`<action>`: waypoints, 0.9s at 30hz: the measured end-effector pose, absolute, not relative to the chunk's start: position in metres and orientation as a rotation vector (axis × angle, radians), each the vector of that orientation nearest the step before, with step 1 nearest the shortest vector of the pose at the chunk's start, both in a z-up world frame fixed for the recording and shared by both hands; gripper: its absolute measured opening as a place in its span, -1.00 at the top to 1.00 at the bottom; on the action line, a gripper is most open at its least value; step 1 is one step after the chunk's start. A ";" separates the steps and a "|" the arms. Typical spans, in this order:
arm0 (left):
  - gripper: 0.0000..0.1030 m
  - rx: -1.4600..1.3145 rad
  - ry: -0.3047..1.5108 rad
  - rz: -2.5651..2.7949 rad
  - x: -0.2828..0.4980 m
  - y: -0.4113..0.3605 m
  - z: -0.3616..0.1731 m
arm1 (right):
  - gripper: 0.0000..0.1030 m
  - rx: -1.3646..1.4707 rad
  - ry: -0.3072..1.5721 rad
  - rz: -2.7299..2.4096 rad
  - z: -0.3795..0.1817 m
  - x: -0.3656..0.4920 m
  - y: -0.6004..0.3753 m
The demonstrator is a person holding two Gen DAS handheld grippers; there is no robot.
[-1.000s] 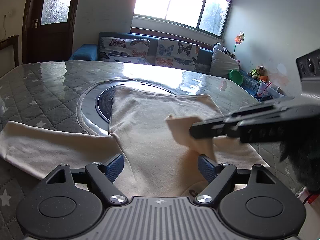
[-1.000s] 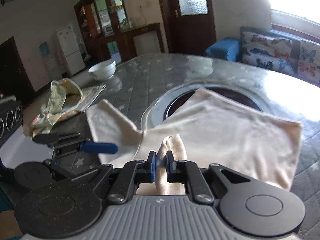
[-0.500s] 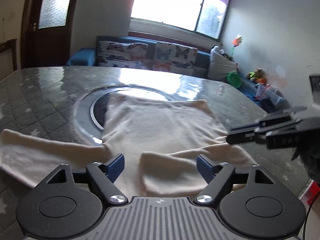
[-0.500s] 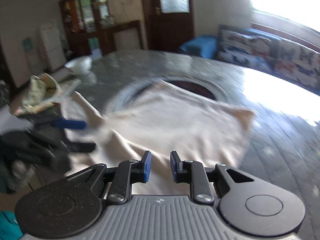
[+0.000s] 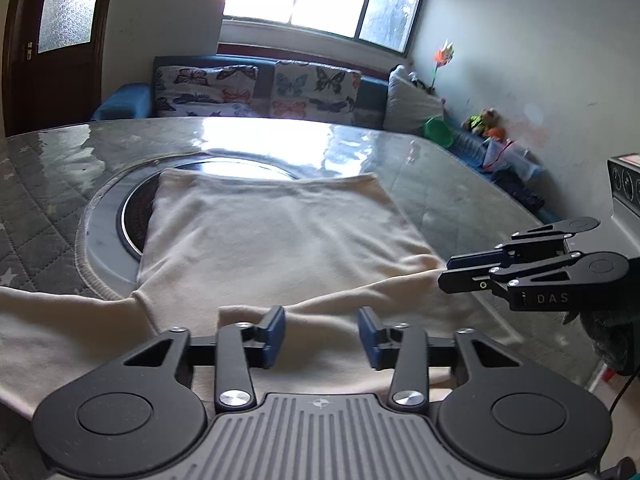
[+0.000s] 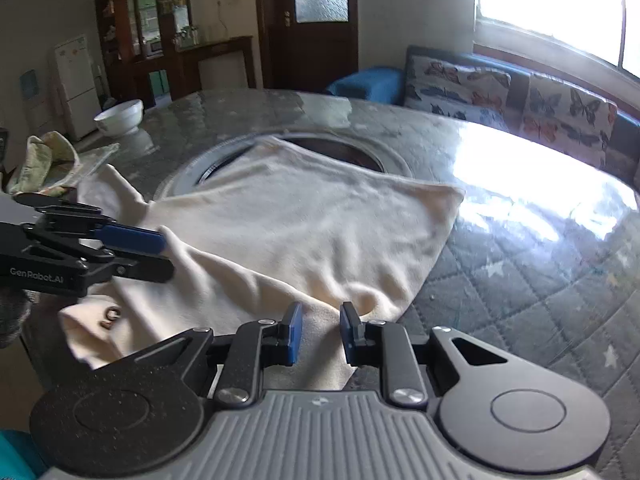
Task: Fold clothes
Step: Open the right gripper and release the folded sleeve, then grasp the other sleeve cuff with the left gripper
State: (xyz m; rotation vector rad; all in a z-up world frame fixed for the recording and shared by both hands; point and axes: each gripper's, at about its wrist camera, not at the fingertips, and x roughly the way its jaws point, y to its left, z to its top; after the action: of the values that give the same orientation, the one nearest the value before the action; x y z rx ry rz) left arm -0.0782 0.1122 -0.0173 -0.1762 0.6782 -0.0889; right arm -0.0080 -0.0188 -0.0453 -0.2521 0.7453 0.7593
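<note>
The left gripper [image 5: 322,336] is open, its blue pads spread apart and holding nothing; it sits low over the near edge of the cream shirt [image 5: 276,236]. The right gripper [image 6: 318,334] is partly open, with a narrower gap between its pads and nothing clamped; cloth shows in the gap, but contact cannot be confirmed from this angle. The shirt lies spread flat on the desk [image 5: 440,184], its far part covering a round inset plate [image 5: 128,208]. One sleeve is folded inward across the body; the other sleeve extends out to the left. In the right wrist view, a patterned cloth [image 6: 44,160] and a white bowl [image 6: 120,116] rest on the far left of the desk, well apart from the shirt.
</note>
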 end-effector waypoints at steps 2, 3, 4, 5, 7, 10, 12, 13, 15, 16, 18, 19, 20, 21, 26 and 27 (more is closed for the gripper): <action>0.28 -0.173 0.697 -0.060 -0.079 0.120 -0.023 | 0.64 -0.253 0.750 0.749 -0.050 -0.005 -0.021; 0.37 -0.172 0.706 -0.046 -0.080 0.124 -0.025 | 0.64 -0.256 0.751 0.743 -0.050 -0.005 -0.023; 0.38 -0.173 0.708 -0.036 -0.082 0.128 -0.026 | 0.64 -0.260 0.751 0.737 -0.049 -0.005 -0.024; 0.38 -0.175 0.707 -0.027 -0.084 0.132 -0.026 | 0.62 -0.263 0.752 0.731 -0.049 -0.005 -0.026; 0.38 -0.182 0.710 -0.003 -0.086 0.138 -0.024 | 0.62 -0.264 0.753 0.723 -0.049 -0.004 -0.030; 0.33 -0.197 0.713 0.023 -0.087 0.145 -0.021 | 0.62 -0.259 0.741 0.727 -0.046 -0.005 -0.033; 0.28 -0.204 0.705 0.025 -0.086 0.146 -0.019 | 0.62 -0.254 0.729 0.732 -0.042 -0.006 -0.032; 0.28 -0.207 0.702 0.020 -0.085 0.145 -0.018 | 0.62 -0.255 0.723 0.737 -0.041 -0.007 -0.030; 0.28 -0.207 0.702 0.014 -0.081 0.144 -0.020 | 0.61 -0.262 0.717 0.746 -0.041 -0.007 -0.026; 0.29 -0.205 0.705 0.011 -0.079 0.143 -0.022 | 0.61 -0.265 0.719 0.747 -0.042 -0.006 -0.025; 0.67 -0.191 0.712 0.021 -0.076 0.142 -0.025 | 0.60 -0.284 0.730 0.739 -0.048 -0.006 -0.021; 0.69 -0.184 0.715 0.027 -0.075 0.141 -0.026 | 0.60 -0.283 0.733 0.738 -0.049 -0.006 -0.022; 0.78 -0.184 0.713 0.029 -0.075 0.142 -0.027 | 0.60 -0.268 0.732 0.731 -0.048 -0.006 -0.026; 0.87 -0.190 0.709 0.031 -0.077 0.144 -0.026 | 0.60 -0.252 0.732 0.724 -0.047 -0.006 -0.030; 0.88 -0.188 0.665 0.028 -0.083 0.145 -0.014 | 0.53 -0.236 0.727 0.711 -0.038 -0.016 -0.047; 0.88 -0.186 0.659 0.023 -0.084 0.144 -0.013 | 0.40 -0.242 0.726 0.712 -0.036 -0.020 -0.049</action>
State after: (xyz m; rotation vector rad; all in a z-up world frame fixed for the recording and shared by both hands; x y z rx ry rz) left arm -0.0836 0.1442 -0.0126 -0.1862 0.6588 0.0229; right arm -0.0199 -0.0488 -0.0364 -0.2423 0.7264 0.7123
